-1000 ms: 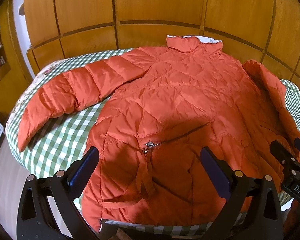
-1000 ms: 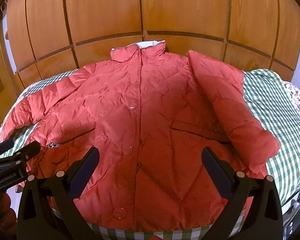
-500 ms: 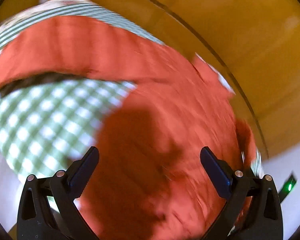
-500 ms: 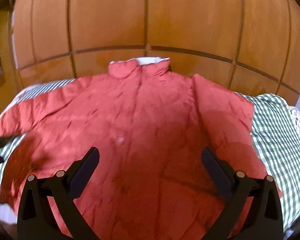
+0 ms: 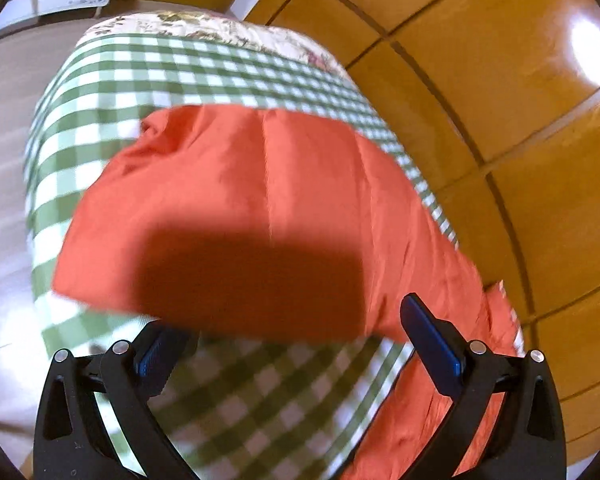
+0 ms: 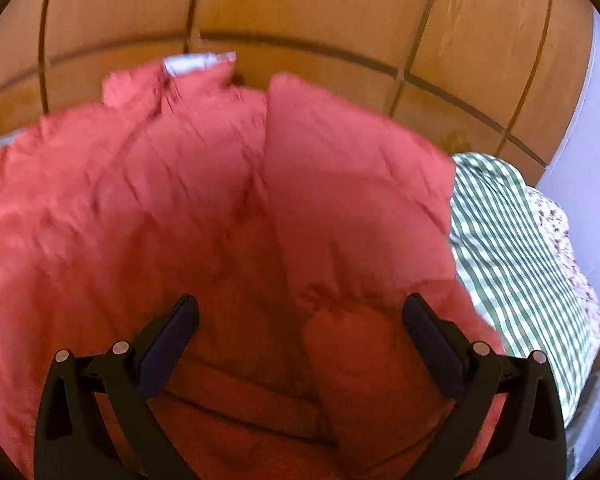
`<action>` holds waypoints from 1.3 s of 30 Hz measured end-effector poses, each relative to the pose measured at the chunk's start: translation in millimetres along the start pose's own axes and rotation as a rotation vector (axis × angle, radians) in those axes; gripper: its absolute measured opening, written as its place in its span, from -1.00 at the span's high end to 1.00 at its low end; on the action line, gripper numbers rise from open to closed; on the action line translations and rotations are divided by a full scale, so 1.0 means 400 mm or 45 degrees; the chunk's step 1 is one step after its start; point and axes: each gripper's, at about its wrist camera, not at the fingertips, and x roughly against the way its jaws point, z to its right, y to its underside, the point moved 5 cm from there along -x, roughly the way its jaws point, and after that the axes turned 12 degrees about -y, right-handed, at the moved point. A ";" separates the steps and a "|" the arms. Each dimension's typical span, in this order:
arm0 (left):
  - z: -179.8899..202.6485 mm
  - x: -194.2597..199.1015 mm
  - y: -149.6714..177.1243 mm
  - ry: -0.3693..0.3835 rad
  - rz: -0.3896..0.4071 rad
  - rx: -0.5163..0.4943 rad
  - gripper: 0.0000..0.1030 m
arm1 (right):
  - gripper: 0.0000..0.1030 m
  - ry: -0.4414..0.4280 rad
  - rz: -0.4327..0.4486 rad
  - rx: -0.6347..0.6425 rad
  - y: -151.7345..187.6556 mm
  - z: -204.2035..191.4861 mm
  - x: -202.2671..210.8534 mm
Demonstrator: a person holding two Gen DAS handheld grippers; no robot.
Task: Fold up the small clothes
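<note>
- Two grippers frame the nearest part of each view, both with fingers spread wide and nothing between them: the left gripper (image 5: 296, 338) hangs over bare checked cloth, the right gripper (image 6: 300, 338) over padded red fabric.
- Just past the left gripper's blue pads, the outstretched sleeve (image 5: 236, 216) of the orange-red puffer jacket (image 6: 140, 208) lies flat on the green-and-white checked tablecloth (image 5: 112, 80). Its long axis runs from the cuff end at the left of that view toward the jacket body at the lower right.
- In the right wrist view, the jacket lies front up and fills most of the frame, its long axis running away from the camera, hem near and collar (image 6: 172, 80) far.
- Its other sleeve (image 6: 352, 200) is folded over the body on the right side, cuff end lying near the right gripper.
- Beyond the sleeve, checked cloth shows at the right, edged by a floral cloth (image 6: 568, 248).
- Farthest back, wood-panelled doors (image 6: 300, 8) stand behind the collar; both views are motion-blurred.
</note>
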 end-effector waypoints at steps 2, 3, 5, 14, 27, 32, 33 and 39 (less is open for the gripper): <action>0.004 -0.010 -0.017 0.054 0.015 0.018 -0.94 | -0.97 0.020 -0.010 0.018 0.002 -0.003 -0.006; 0.006 -0.019 -0.030 0.099 0.027 0.040 -0.94 | -0.97 0.029 -0.011 0.025 0.004 -0.005 -0.008; 0.003 -0.041 -0.057 0.138 0.049 0.090 -0.94 | -0.97 0.032 -0.007 0.026 0.007 -0.006 -0.014; -0.028 -0.075 -0.194 0.061 0.099 0.190 0.74 | -0.97 0.005 -0.012 0.007 0.008 -0.006 -0.024; 0.341 0.068 -0.167 0.221 0.350 -0.389 0.84 | -0.97 0.028 -0.008 0.018 0.010 -0.012 -0.026; 0.552 0.083 -0.056 0.349 0.331 -0.641 0.84 | -0.97 0.014 -0.017 0.012 0.011 -0.009 -0.028; 0.594 0.079 -0.030 0.368 0.323 -0.688 0.84 | -0.97 0.008 -0.020 0.009 0.011 -0.008 -0.029; 0.838 0.010 0.187 0.433 0.213 -1.033 0.84 | -0.97 -0.003 -0.018 0.000 0.010 -0.006 -0.029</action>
